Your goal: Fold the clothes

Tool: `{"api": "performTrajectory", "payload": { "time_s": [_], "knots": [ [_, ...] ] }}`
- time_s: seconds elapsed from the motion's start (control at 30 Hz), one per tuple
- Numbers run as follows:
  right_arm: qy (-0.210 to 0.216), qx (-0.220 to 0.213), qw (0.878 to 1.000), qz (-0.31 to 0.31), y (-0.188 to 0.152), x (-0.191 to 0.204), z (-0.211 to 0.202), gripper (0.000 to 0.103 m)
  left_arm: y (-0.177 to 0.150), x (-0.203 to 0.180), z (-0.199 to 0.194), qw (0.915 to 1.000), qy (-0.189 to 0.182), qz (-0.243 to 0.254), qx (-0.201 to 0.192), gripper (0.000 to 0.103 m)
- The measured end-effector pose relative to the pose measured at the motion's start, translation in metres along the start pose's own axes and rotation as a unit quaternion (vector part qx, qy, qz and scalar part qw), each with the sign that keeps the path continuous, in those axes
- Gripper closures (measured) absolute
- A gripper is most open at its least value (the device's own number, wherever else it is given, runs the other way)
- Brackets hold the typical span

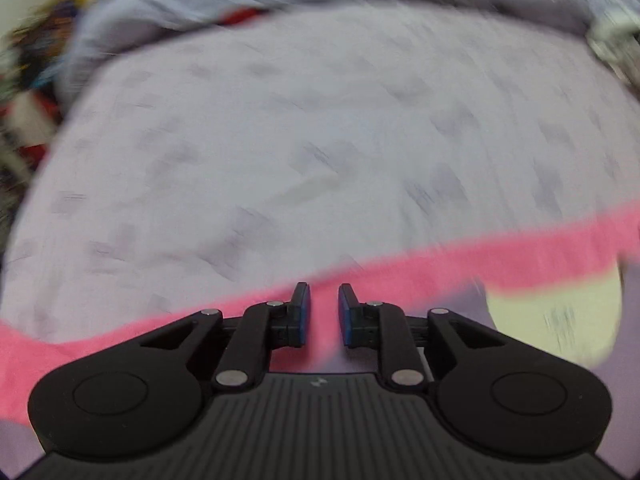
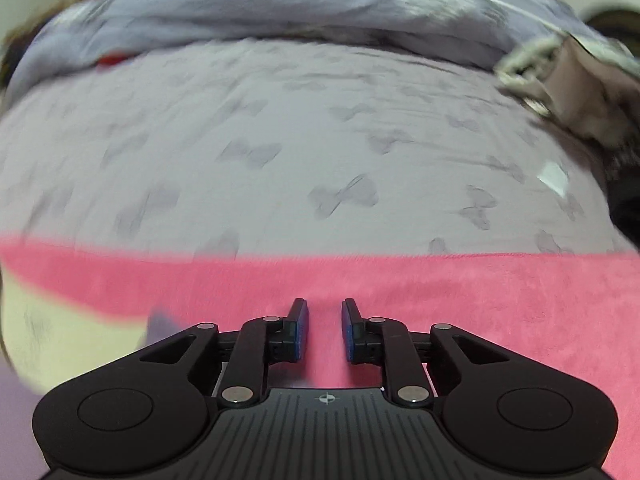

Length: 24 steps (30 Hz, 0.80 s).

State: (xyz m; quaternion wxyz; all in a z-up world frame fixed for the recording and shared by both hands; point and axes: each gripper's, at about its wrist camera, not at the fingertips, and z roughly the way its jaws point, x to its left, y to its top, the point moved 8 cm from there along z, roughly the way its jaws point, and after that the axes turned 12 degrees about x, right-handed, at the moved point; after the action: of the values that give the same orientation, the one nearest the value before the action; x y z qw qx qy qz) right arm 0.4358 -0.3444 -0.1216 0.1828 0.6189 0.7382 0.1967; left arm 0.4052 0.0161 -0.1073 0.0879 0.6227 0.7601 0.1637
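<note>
A pink fleecy garment (image 1: 500, 260) stretches as a band across the near part of the bed, with a pale yellow patch (image 1: 556, 320) on it. My left gripper (image 1: 324, 300) sits at its far edge, its jaws nearly together with pink cloth pinched in the narrow gap. In the right wrist view the same pink garment (image 2: 500, 300) fills the lower frame, and the yellow patch (image 2: 60, 320) lies to the left. My right gripper (image 2: 325, 312) is closed on the pink cloth in the same way, a little inside the edge. Both views are motion-blurred.
A lavender bed sheet (image 2: 280, 140) with grey bow prints spreads beyond the garment. A bunched blue-grey duvet (image 2: 280, 4) lies along the far side. A beige and grey cloth heap (image 2: 580, 88) sits at the right. Colourful clutter (image 1: 24, 60) lies off the left edge.
</note>
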Motion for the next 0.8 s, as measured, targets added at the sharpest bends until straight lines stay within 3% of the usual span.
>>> {"api": "performTrajectory", "payload": {
  "time_s": [0.03, 0.07, 0.1, 0.13, 0.23, 0.3, 0.47, 0.57, 0.7, 0.8],
  "knots": [
    [0.006, -0.010, 1.000, 0.013, 0.002, -0.004, -0.010, 0.076, 0.002, 0.008, -0.008, 0.9998, -0.001, -0.018, -0.010, 0.075],
    [0.012, -0.020, 0.999, 0.027, 0.004, -0.009, -0.020, 0.061, 0.004, 0.015, -0.015, 0.9992, -0.002, -0.035, -0.019, 0.073],
    [0.018, -0.030, 0.999, 0.040, 0.005, -0.013, -0.030, 0.052, 0.005, 0.021, -0.023, 0.9986, -0.003, -0.045, -0.029, 0.072],
    [0.024, -0.040, 0.997, 0.054, 0.007, -0.018, -0.041, 0.043, 0.002, 0.022, -0.033, 0.9986, -0.005, -0.035, -0.039, 0.072],
    [0.018, -0.036, 0.997, 0.062, -0.030, -0.029, -0.073, 0.043, -0.022, 0.004, -0.062, 0.9973, -0.030, 0.026, -0.062, 0.072],
    [0.018, -0.014, 0.996, 0.085, -0.065, -0.039, -0.087, 0.044, -0.048, -0.022, -0.077, 0.9934, -0.057, 0.077, -0.063, 0.063],
    [-0.019, 0.091, 0.988, 0.123, -0.152, -0.061, -0.084, 0.046, -0.115, -0.101, -0.073, 0.9791, -0.091, 0.180, -0.020, 0.053],
    [-0.053, 0.114, 0.970, 0.206, -0.185, -0.099, -0.095, 0.046, -0.140, -0.127, -0.055, 0.9777, -0.073, 0.197, 0.016, 0.054],
    [-0.138, 0.061, 0.935, 0.319, -0.198, -0.173, -0.133, 0.045, -0.154, -0.133, -0.047, 0.9816, -0.066, 0.179, 0.013, 0.053],
    [-0.190, 0.038, 0.916, 0.351, -0.190, -0.214, -0.140, 0.044, -0.156, -0.127, -0.047, 0.9852, -0.071, 0.155, 0.018, 0.051]
  ]
}}
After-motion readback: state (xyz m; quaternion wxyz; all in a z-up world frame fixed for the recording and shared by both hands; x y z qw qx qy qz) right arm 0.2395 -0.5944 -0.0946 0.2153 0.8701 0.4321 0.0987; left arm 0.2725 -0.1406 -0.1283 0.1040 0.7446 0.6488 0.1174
